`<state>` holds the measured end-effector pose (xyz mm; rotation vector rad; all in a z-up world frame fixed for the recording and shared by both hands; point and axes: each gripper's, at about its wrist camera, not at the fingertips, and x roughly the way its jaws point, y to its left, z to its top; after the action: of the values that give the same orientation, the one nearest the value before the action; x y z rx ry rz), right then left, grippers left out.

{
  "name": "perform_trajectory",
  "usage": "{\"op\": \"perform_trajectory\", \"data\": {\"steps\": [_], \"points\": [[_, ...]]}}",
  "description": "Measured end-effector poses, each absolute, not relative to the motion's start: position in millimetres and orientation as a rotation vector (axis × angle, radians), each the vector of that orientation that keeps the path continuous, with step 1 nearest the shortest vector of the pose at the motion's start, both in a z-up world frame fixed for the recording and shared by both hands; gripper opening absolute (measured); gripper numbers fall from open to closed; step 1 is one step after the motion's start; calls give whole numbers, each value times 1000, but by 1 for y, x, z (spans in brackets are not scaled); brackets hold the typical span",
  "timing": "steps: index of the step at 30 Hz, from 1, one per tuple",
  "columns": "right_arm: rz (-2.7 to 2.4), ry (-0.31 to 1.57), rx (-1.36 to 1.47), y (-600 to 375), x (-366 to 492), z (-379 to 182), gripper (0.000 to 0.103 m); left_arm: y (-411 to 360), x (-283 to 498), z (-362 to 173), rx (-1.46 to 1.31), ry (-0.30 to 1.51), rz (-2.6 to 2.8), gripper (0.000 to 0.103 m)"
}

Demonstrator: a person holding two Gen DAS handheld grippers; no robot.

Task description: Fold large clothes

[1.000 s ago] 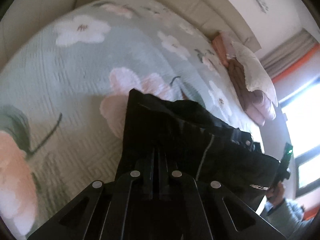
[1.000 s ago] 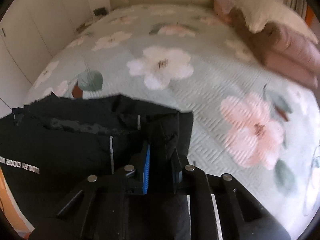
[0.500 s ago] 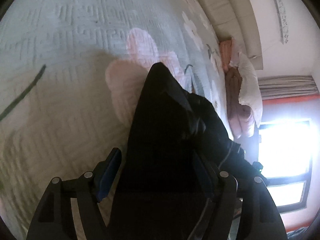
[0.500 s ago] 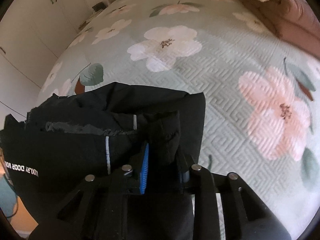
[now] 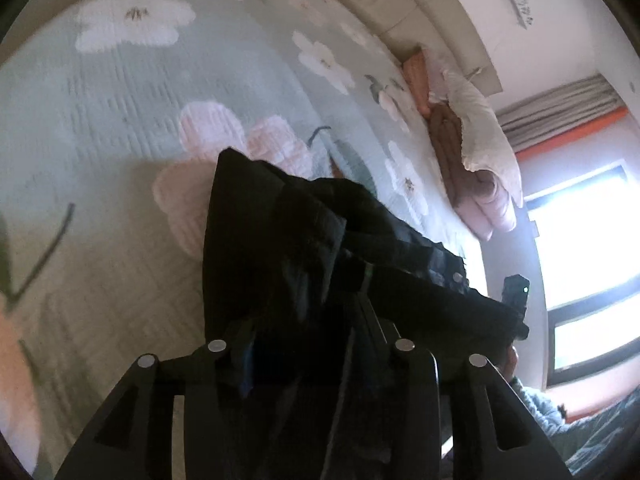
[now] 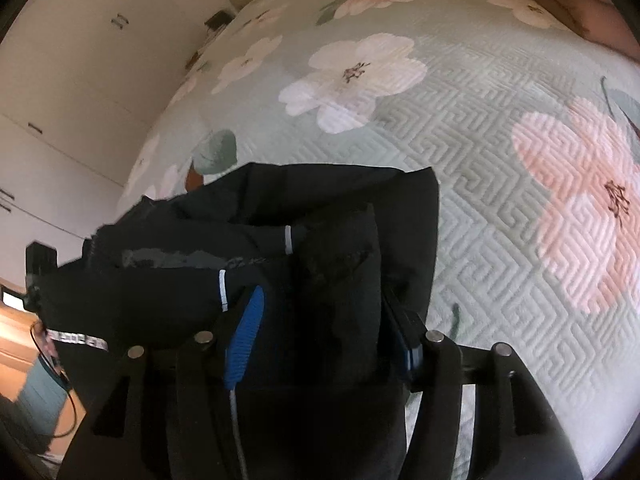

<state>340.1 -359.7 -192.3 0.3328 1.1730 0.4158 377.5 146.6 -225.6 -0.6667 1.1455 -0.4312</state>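
Note:
A large black garment (image 5: 304, 248) with thin white stripes lies bunched on the green floral bedspread (image 5: 120, 120). My left gripper (image 5: 312, 344) stands open with the black cloth lying between and over its fingers. In the right wrist view the same garment (image 6: 280, 240) fills the lower left. My right gripper (image 6: 328, 320) is open, its blue pads (image 6: 246, 336) apart with a thick fold of cloth between them. The other gripper shows small at the garment's far edge in each view (image 5: 516, 292).
The bedspread (image 6: 480, 120) stretches far ahead. Pillows and folded pink and brown bedding (image 5: 468, 160) lie by the headboard. White wardrobe doors (image 6: 80, 60) stand at the bed's left. A bright window (image 5: 580, 240) is at the right.
My right gripper's pads have spread apart from the fold they were pinching. The left gripper opened half a second ago and has since lifted and tilted back over the garment.

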Motion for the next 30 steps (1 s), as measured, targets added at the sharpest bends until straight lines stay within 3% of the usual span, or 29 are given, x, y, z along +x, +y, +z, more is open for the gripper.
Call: {"op": "perform_trajectory", "data": {"steps": [1, 2, 3, 5, 10, 15, 18, 22, 26, 30], "points": [[403, 1178, 309, -356, 341, -193, 35, 144, 381, -232, -672, 1152, -414, 40], [394, 1180, 293, -355, 340, -192, 22, 142, 383, -236, -669, 1157, -396, 32], [369, 1168, 268, -355, 336, -188, 19, 138, 385, -237, -641, 1163, -372, 10], [294, 1125, 189, -355, 324, -170, 15, 135, 379, -225, -579, 1128, -327, 9], [166, 964, 53, -360, 306, -96, 12, 153, 371, -156, -607, 940, -302, 8], [97, 812, -14, -356, 350, -44, 12, 144, 412, -109, -501, 811, -303, 8], [26, 838, -59, -352, 390, -67, 12, 146, 448, -130, -494, 834, -232, 8], [-2, 1036, -62, -347, 429, -146, 12, 140, 480, -209, -456, 1044, -120, 8], [-19, 1198, -2, -350, 436, -219, 26, 137, 488, -274, -507, 1150, -110, 16], [-21, 1176, 27, -360, 432, -217, 36, 151, 493, -273, -601, 1169, -149, 19]]}}
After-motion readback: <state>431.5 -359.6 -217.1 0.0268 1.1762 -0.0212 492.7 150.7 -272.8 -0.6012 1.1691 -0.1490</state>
